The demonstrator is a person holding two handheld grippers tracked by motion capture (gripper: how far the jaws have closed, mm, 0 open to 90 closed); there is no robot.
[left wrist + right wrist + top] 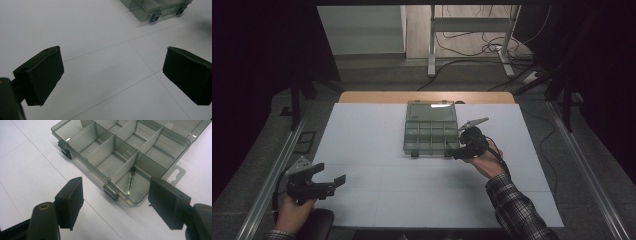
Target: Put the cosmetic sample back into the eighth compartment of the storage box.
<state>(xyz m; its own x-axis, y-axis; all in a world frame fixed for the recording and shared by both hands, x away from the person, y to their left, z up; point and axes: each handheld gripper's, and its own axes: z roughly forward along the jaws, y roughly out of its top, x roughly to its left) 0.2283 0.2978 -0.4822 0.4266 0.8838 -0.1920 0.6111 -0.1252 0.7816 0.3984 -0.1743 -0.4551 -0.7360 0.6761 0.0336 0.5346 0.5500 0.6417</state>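
A clear smoky plastic compartment box [429, 148] lies open on the white table, its lid [432, 111] folded back on the far side. In the right gripper view a small glass vial [131, 180] with a black cap lies in the end compartment of the box [101, 151], near one latch. My right gripper [454, 152] is at the box's front right corner, its jaws open and apart from the box, with nothing between them [116, 195]. My left gripper [331, 174] hovers open over bare table at the near left [112, 72], far from the box [150, 11].
The white table top [412, 190] has thin seam lines across it and metal rails along both sides. Beyond the far edge are a desk frame [432, 45] and loose cables on the floor. The other box compartments look empty.
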